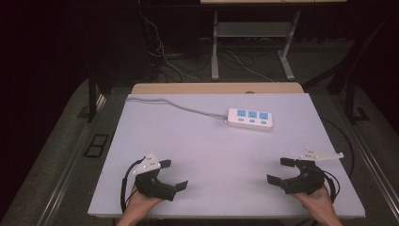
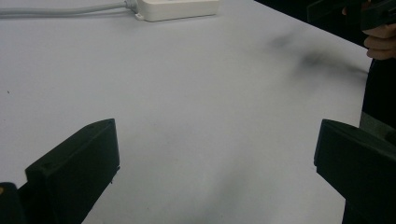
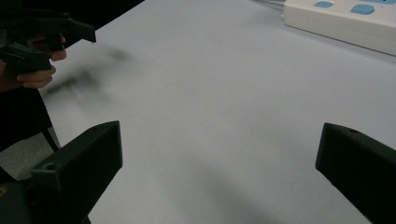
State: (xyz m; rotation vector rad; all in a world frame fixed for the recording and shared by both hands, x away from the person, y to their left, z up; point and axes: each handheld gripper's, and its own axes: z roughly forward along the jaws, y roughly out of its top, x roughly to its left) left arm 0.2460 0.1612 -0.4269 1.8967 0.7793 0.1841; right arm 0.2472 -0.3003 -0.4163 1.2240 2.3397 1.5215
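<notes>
A white power strip (image 1: 250, 118) with blue sockets lies toward the back of the white table (image 1: 211, 155), its grey cord (image 1: 174, 106) running off to the far left. The strip also shows at the top of the left gripper view (image 2: 177, 8) and at the top right of the right gripper view (image 3: 345, 18). My left gripper (image 1: 172, 175) rests near the front left edge, jaws wide apart with nothing between them (image 2: 215, 163). My right gripper (image 1: 281, 171) sits near the front right edge, equally open and empty (image 3: 219, 163). Both point inward across the table.
A wooden board (image 1: 216, 88) edges the table's far side. Beyond it stand a desk frame's legs (image 1: 215, 47) and loose cables (image 1: 164, 61) on the dark floor. A black cable (image 1: 346, 146) loops off the table's right side.
</notes>
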